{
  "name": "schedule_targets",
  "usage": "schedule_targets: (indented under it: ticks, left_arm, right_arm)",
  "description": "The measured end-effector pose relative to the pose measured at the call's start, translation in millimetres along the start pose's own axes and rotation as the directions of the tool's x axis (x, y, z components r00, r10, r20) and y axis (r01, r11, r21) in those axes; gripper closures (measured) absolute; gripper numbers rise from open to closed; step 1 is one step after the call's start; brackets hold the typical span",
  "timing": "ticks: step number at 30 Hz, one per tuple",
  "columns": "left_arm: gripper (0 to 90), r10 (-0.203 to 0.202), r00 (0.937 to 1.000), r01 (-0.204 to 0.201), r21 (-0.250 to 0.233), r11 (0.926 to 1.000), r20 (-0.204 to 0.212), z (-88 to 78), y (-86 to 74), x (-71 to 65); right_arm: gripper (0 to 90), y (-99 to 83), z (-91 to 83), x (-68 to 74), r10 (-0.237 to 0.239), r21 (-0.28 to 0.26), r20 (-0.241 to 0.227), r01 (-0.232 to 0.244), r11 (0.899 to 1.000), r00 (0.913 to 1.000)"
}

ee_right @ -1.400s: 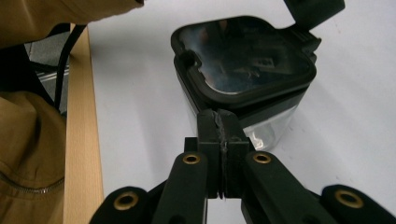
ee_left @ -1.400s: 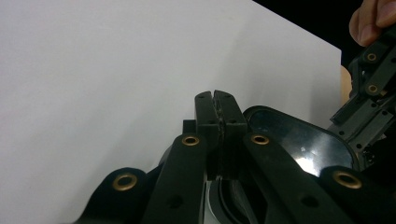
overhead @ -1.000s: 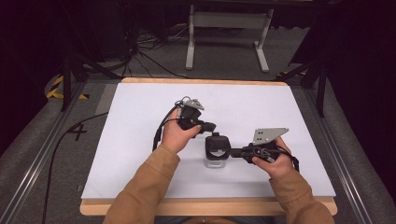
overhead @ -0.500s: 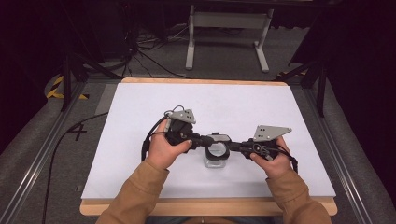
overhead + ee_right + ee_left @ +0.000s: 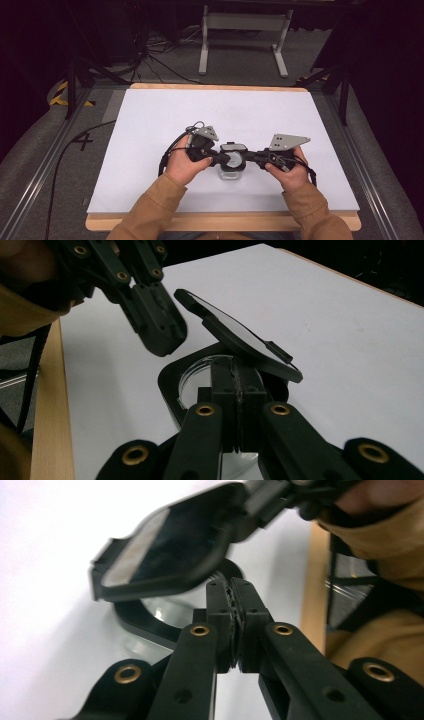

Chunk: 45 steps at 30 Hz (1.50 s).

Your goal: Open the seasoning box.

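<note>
My left tongs [image 5: 220,159] are pinched together with nothing between them, their tips just beside the raised edge of the lid [image 5: 240,337], and that is my first worry. Closed tips can only nudge, so a push at the wrong angle could slide off the smooth lid and let it drop back onto the container [image 5: 232,172]. The container is a small clear pot with a black rim, and it sits near the middle of the white table [image 5: 150,125], towards my edge and between my 2 hands. The lid stands tilted over it, roughly half open. The pot looks light, so a sideways shove from the left could skate it across the sheet or tip it over. My right tongs [image 5: 248,156] are also closed tight, right at the near side of the rim. I cannot tell whether they are actually nipping the rim or only resting against it. If it is only resting, nothing anchors the pot, and any force on the lid would drag the whole thing along. If it is nipping, twisting my right wrist could strain the hinge.
</note>
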<state>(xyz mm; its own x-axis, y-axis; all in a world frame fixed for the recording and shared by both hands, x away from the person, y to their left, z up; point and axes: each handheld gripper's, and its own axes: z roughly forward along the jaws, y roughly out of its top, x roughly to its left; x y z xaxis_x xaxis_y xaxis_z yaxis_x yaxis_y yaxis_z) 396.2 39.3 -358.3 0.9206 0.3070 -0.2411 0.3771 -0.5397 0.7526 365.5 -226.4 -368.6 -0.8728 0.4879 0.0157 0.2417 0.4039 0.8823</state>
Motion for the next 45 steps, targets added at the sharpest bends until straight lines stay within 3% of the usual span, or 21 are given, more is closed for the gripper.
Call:
schedule_targets:
  ticks: [2, 9, 12, 17, 26, 32, 34, 41, 45]
  left_arm:
    - [85.9, -0.003, 0.9999, 0.003, -0.028, 0.9996, -0.016, -1.0, -0.7, 1.5]
    - [86.7, 0.005, 1.0, -0.006, -0.09, 0.9959, -0.007, -4.1, 3.8, 1.9]
    - [86.1, 0.006, 0.9999, -0.008, -0.138, 0.9904, -0.013, -6.9, 7.5, 4.3]
    - [85.2, -0.007, 0.9998, 0.003, -0.167, 0.986, -0.02, -8.8, 9.8, 10.1]
    - [82.1, -0.065, 0.9975, 0.055, -0.255, 0.9655, -0.029, -13.1, 9.3, 24.0]
    - [80.9, -0.098, 0.9947, 0.085, -0.283, 0.9553, -0.032, -10.1, 7.2, 32.4]
    - [81.3, -0.099, 0.9943, 0.084, -0.28, 0.9563, -0.039, -8.0, 6.3, 34.5]
    - [82.6, -0.107, 0.9914, 0.079, -0.309, 0.9477, -0.075, -2.8, 3.6, 41.2]
    - [85.0, -0.104, 0.9925, 0.078, -0.324, 0.9429, -0.063, -1.2, 2.3, 45.5]
  right_arm:
    - [90.0, -0.5, 0.2, -0.1, 0.0, 0.0, 0.0, 0.0, 1.0, 1.0]
    - [90.0, -5.7, 1.8, 2.9, 0.006, 0.03, -0.012, -0.006, 1.0, 0.9999]
    - [90.0, -9.8, 3.2, 5.3, 0.013, 0.055, -0.022, -0.012, 0.998, 0.9997]
    - [90.0, -14.9, 5.7, 8.6, 0.022, 0.064, -0.027, -0.02, 0.998, 0.9994]
    - [90.0, -18.6, 4.1, 11.4, 0.024, 0.044, -0.014, -0.023, 0.999, 0.9996]
    - [90.0, -21.0, 3.6, 10.9, 0.03, 0.03, -0.015, -0.03, 0.999, 0.9994]
    - [90.0, -21.8, 3.5, 10.7, 0.033, 0.024, -0.017, -0.032, 0.999, 0.9993]
    - [90.0, -23.6, 3.4, 10.5, 0.035, 0.013, -0.018, -0.035, 0.999, 0.9992]
    - [90.0, -24.1, 3.4, 11.0, 0.036, 0.008, -0.015, -0.036, 0.999, 0.9992]
